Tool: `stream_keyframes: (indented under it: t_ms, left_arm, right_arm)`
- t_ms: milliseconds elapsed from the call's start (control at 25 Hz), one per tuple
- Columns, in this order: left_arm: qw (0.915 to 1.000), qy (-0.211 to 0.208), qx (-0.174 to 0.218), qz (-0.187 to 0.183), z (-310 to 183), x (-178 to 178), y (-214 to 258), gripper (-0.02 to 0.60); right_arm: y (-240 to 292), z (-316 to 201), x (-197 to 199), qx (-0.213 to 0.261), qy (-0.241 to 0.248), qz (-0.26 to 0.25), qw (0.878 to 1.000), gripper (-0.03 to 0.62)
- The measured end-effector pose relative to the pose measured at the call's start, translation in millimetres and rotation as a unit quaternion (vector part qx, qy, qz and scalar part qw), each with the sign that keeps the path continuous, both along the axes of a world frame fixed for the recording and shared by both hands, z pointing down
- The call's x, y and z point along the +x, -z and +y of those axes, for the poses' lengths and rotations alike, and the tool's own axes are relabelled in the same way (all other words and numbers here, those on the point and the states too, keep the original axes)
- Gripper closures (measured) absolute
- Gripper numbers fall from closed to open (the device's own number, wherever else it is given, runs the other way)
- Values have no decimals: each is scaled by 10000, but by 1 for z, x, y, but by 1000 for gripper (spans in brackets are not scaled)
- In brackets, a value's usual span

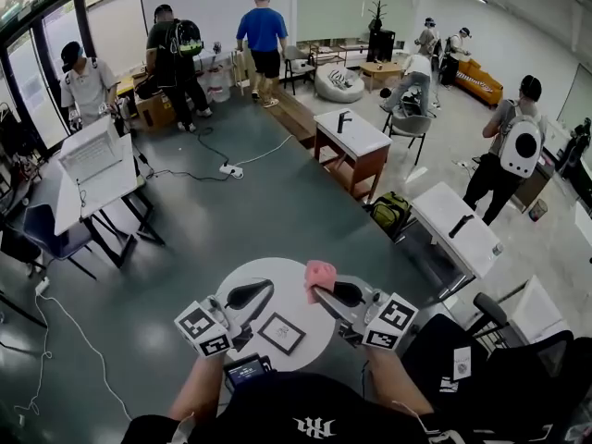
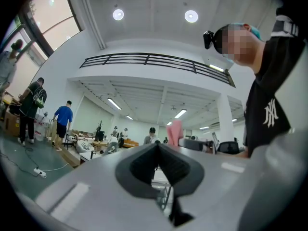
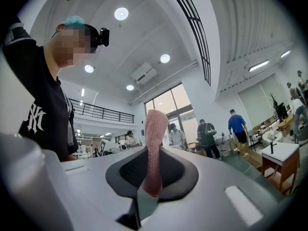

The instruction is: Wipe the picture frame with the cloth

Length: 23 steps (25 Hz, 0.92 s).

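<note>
The right hand-held gripper (image 3: 153,146) pinches the pink knitted cloth (image 3: 155,126) upright, seemingly ready for wiping. The small dark-edged picture frame (image 1: 281,333) lies flat on the round white table (image 1: 282,276), untouched. The left hand-held gripper (image 2: 157,150) is closed on nothing, perhaps free to steady the frame.

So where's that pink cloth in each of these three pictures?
Head view: cloth, low centre, in the jaws of the right gripper.
Left gripper view: just right of centre, beyond the shut jaws.
Right gripper view: dead centre, pinched between the jaws.
Shared landmark: person in blue shirt.
</note>
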<state>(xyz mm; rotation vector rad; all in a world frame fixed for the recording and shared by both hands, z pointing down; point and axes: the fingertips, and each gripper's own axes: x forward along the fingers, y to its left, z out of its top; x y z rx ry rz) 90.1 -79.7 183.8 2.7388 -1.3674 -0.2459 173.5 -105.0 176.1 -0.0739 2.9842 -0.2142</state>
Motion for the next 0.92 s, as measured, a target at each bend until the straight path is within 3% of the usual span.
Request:
stream_keyframes:
  t_ms: [520,920]
  left_arm:
    - [9994,-189,-206,181,9,6,-6,578]
    - [9989,-91,-352,280,15,-5,-10,578]
  right_arm:
    - [2,14,-4,-112,217,-102,9996,557]
    - [-7,18,-15,-245,415,-105,9988,557]
